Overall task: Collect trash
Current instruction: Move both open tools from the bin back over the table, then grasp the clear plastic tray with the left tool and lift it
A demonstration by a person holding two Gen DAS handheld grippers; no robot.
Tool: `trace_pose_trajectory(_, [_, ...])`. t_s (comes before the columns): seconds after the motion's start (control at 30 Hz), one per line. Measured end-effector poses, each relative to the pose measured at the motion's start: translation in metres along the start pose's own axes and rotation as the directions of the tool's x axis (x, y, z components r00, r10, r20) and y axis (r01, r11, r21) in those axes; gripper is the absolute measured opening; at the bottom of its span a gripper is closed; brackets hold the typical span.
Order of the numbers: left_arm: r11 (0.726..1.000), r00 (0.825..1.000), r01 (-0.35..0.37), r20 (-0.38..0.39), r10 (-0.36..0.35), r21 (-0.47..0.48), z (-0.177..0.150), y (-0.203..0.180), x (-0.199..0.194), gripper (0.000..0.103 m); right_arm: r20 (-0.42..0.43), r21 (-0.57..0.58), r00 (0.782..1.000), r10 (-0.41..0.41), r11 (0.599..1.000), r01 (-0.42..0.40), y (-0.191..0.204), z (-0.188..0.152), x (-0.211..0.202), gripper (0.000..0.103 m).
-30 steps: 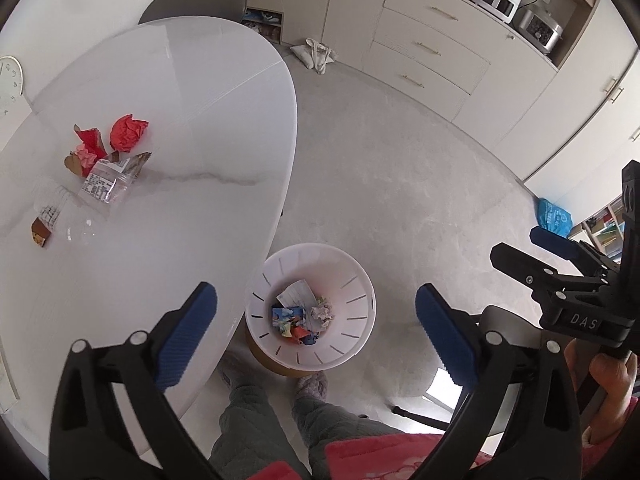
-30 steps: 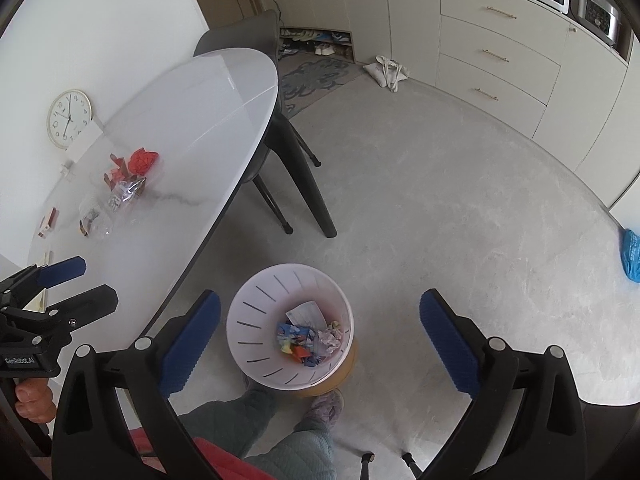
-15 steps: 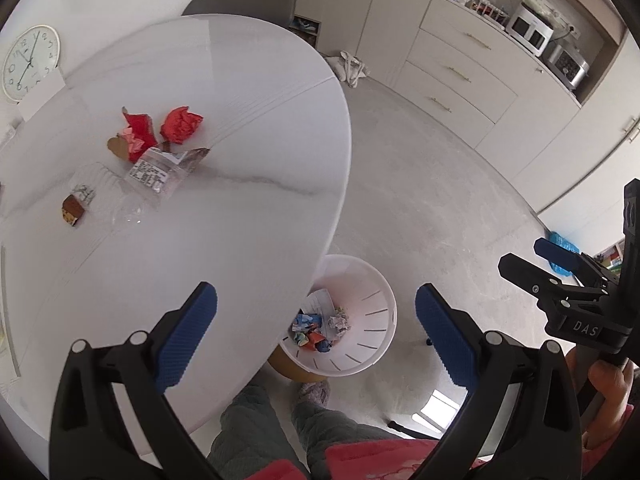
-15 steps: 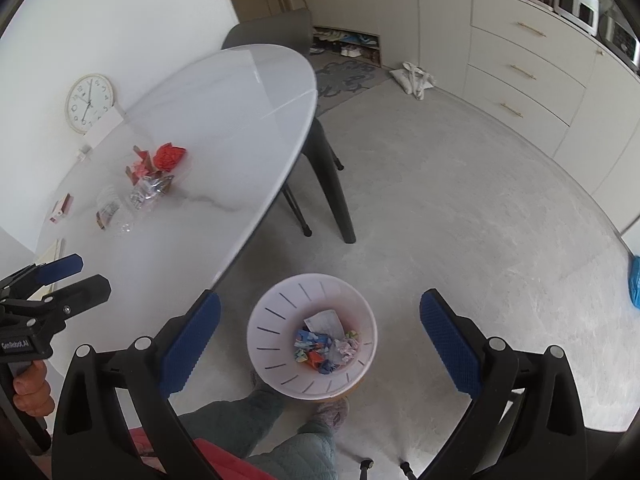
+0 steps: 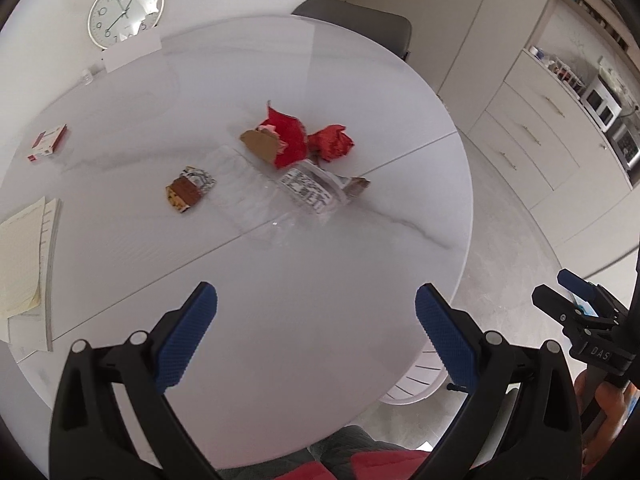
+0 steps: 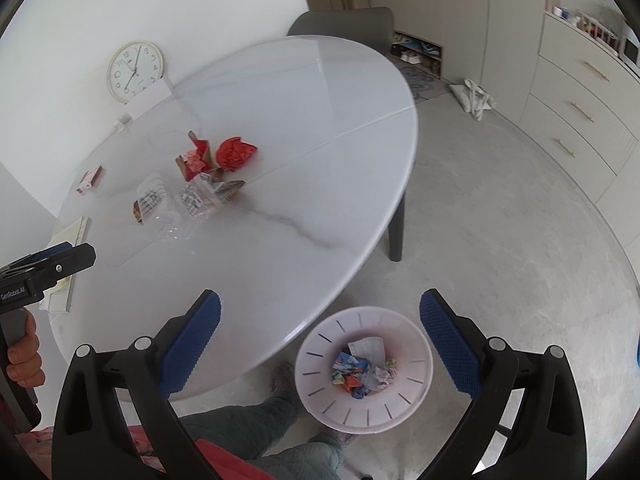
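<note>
The trash sits in a small heap near the middle of the white table [image 5: 360, 280]. In the left wrist view the clear wrapper with black print [image 5: 310, 188] is the long one; it lies flat and slants from upper left down to lower right, with its torn brown end pointing right. Just behind it is a red torn packet [image 5: 286, 140] with a brown cardboard flap, and touching that on the right is a crumpled red ball [image 5: 332, 144]. A small brown snack wrapper [image 5: 188, 192] lies a bit to the left, apart from the heap. Some clear plastic [image 5: 248, 196] lies between them and is hard to make out. Farther left are a little red and white box [image 5: 48, 142] and a pad of paper [image 5: 28, 256] at the table edge. A round clock [image 5: 125, 10] leans on the wall behind a white card. The left gripper [image 5: 316, 320] hangs over the bare near side of the table, its blue pads spread wide, holding nothing. The right gripper [image 6: 320, 332] is also spread wide and holds nothing. Below it, on the floor by the table edge, stands the white bin [image 6: 416, 344] with bright scraps inside. A grey chair [image 6: 344, 22] stands at the far side.
</note>
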State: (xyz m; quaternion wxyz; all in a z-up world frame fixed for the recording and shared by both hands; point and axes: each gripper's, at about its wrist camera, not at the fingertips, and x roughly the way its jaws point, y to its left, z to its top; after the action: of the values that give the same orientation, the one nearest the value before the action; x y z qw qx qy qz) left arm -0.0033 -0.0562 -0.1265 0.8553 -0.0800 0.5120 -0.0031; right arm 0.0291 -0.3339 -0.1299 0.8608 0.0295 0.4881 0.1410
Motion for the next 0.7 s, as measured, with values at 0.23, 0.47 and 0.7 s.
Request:
trace_pose_trajectory(0.23, [0.999,1.000,-0.020,-0.005,0.020,-0.047,0.018,0.046,0.012,0.095,-0.031,-0.065,0.999,0.033,0.997,-0.034,0.040,0.026,0.028,0.099])
trace_pose_trajectory(0.47, [0.979,0.994,0.031,-0.094,-0.051,-0.203,0.040,0.073,0.048,0.095,-0.057,-0.096,0.997,0.045,0.994,-0.050,0.067,0.040,0.049,0.099])
trace_pose_trajectory(0.7, [0.930,0.988,-0.016,-0.151,-0.042,-0.368,0.073,0.077,0.100,0.095,-0.086,-0.075,0.996,0.036,0.996,-0.043,0.067,0.041,0.061,0.099])
